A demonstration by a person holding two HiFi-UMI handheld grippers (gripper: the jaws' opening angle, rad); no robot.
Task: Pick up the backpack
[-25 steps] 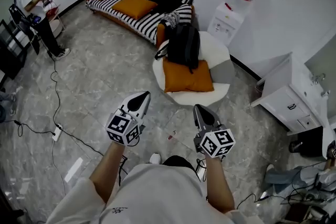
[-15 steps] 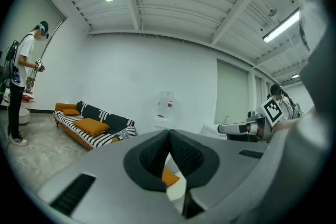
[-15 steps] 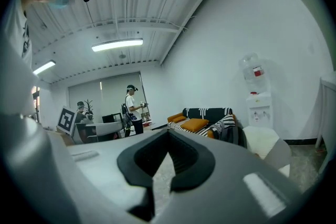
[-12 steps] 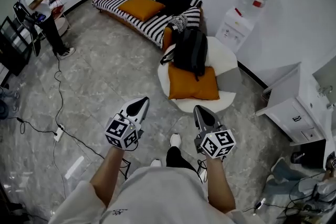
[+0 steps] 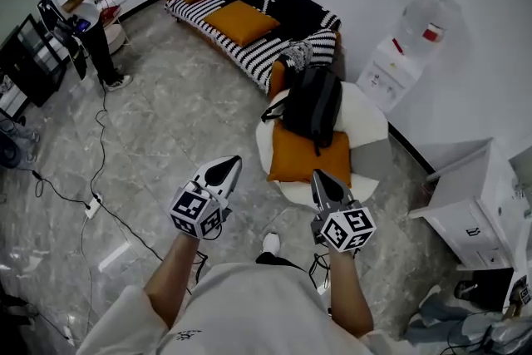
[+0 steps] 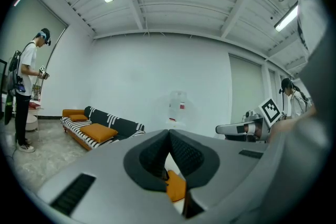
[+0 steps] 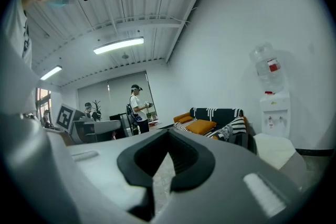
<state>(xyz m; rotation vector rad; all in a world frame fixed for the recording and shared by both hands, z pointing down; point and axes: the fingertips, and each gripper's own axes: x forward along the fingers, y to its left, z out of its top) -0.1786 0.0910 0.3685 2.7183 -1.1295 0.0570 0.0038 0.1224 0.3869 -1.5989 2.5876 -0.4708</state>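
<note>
Since a second ago the person carrying the grippers has walked across the grey marbled floor (image 5: 166,120) towards the round white chair (image 5: 370,116), which now lies closer in front of both hands. The left gripper (image 5: 226,170) and right gripper (image 5: 322,179) are held out side by side, roughly level, marker cubes towards the body.

Both pairs of jaws are clenched tip to tip with nothing between them.

The black backpack (image 5: 314,102) stands upright on the chair seat, leaning against the chair back, and a strap hangs down onto the orange cushion (image 5: 306,159) lying flat in front of it. In the head view the right gripper's tip sits just at the cushion's near edge. The left gripper is off to the chair's left, over bare floor. Neither one touches the backpack.

Beyond the chair, the end of a black-and-white striped sofa (image 5: 266,17) with orange cushions comes up just beside the backpack. A water dispenser (image 5: 401,66) stands against the white wall to the right. Another person (image 5: 79,12) stands in the far left corner, and a cable (image 5: 91,179) trails over the floor.
</note>
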